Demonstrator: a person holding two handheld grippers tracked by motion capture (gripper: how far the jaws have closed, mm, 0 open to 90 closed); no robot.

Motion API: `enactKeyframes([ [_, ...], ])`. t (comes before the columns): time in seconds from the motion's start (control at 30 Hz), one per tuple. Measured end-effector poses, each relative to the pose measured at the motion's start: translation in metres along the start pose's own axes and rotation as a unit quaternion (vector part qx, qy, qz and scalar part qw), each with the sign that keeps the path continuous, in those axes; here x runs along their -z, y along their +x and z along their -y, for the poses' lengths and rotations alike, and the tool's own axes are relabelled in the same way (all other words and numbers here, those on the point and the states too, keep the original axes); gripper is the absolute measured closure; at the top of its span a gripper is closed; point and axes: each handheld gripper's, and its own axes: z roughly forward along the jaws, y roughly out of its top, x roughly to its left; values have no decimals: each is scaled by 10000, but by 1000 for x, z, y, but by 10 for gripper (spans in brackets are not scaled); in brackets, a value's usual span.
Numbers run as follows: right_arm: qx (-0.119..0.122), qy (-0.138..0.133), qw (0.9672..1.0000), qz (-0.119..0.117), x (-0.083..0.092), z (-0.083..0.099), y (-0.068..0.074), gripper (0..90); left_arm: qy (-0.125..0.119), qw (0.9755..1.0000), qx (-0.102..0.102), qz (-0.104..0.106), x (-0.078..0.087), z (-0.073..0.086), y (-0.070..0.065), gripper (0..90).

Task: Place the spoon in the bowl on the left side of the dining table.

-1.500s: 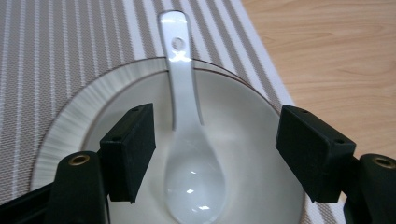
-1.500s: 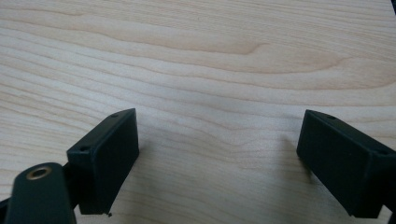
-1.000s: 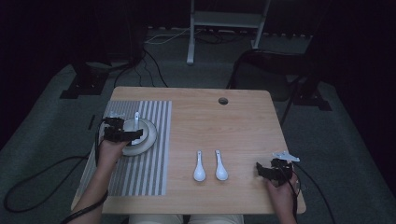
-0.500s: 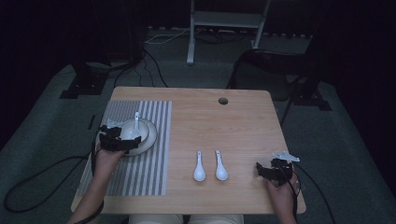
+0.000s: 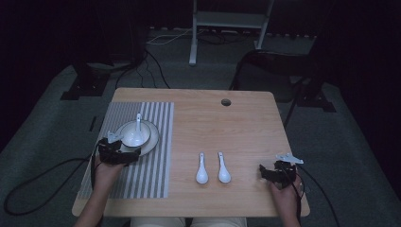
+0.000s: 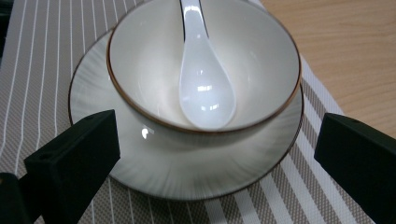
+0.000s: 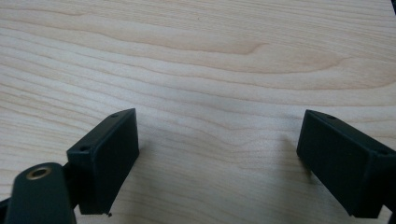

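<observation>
A white bowl (image 5: 128,137) (image 6: 261,60) stands on a saucer (image 5: 151,142) (image 6: 196,172) on the striped placemat (image 5: 151,175). One white spoon (image 5: 137,128) (image 6: 205,88) lies in the bowl, handle pointing away. My left gripper (image 5: 126,153) (image 6: 217,140) sits just in front of the saucer; its jaws have just been opening and stand wide apart with nothing gripped between them. Two more white spoons (image 5: 202,171) (image 5: 223,170) lie side by side near the table's front. My right gripper (image 5: 265,171) (image 7: 219,140) rests open over bare wood at the front right.
The wooden table (image 5: 227,127) has a round cable hole (image 5: 226,102) near its far edge. Cables trail from both grippers off the table's sides. A metal stand (image 5: 227,28) is on the floor beyond the table.
The left gripper has drawn back from over the bowl toward the near edge and lower. The spoon stays in the bowl. The right gripper has not moved.
</observation>
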Motion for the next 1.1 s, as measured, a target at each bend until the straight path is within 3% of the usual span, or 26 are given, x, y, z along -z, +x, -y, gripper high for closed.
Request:
enactKeyframes([
  [0.43, -10, 0, 10000, -1, 0, 0, 0, 122, -214, 9995, 99, 199, 11, 34, -3, 2],
  [1.1, -8, 4, 10000, 0, 0, 0, 0, 122, -275, 9994, 29, 188, 34, 80, 8, 2],
])
